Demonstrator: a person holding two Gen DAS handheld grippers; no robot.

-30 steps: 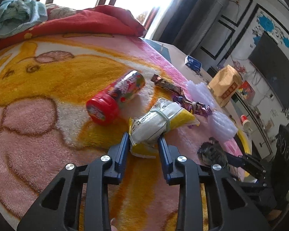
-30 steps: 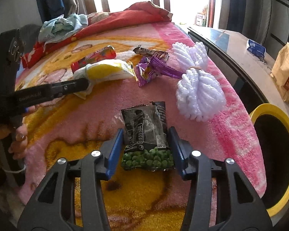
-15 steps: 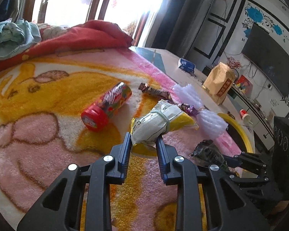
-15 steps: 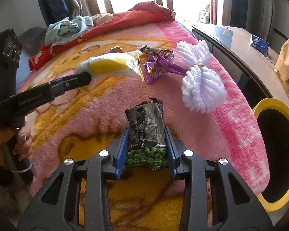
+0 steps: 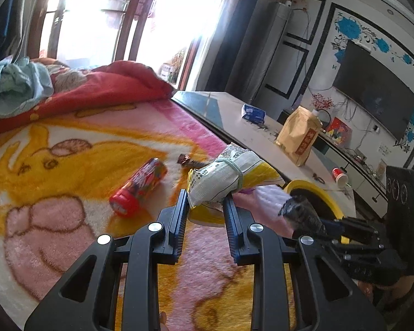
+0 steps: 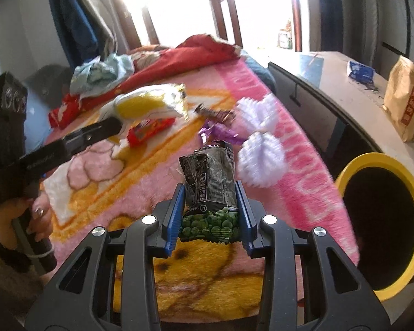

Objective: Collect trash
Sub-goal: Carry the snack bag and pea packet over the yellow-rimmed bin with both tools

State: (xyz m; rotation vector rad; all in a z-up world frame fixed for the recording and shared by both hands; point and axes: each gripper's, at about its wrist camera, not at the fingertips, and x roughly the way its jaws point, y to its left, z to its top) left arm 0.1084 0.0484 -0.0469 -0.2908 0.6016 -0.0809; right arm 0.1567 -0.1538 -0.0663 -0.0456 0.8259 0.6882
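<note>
Pea packet (image 6: 208, 193) clamped by right hand-held gripper (image 6: 209, 215); lifted.

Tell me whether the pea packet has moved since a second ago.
Yes. The pea packet, clamped in the right gripper, has been lifted off the pink blanket where it lay; the jaws have just closed further on it.

This is a lived-in home, a room that serves as both bedroom and sitting room. Near the camera a plush pink and yellow blanket (image 5: 69, 149) covers a bed, with a red quilt (image 5: 96, 88) and crumpled clothes (image 5: 13, 82) heaped at its far end by a sunlit window (image 5: 129, 16). On the right a wall-mounted television (image 5: 372, 93) hangs among blue flower decals above a low cabinet (image 5: 353, 165).
</note>
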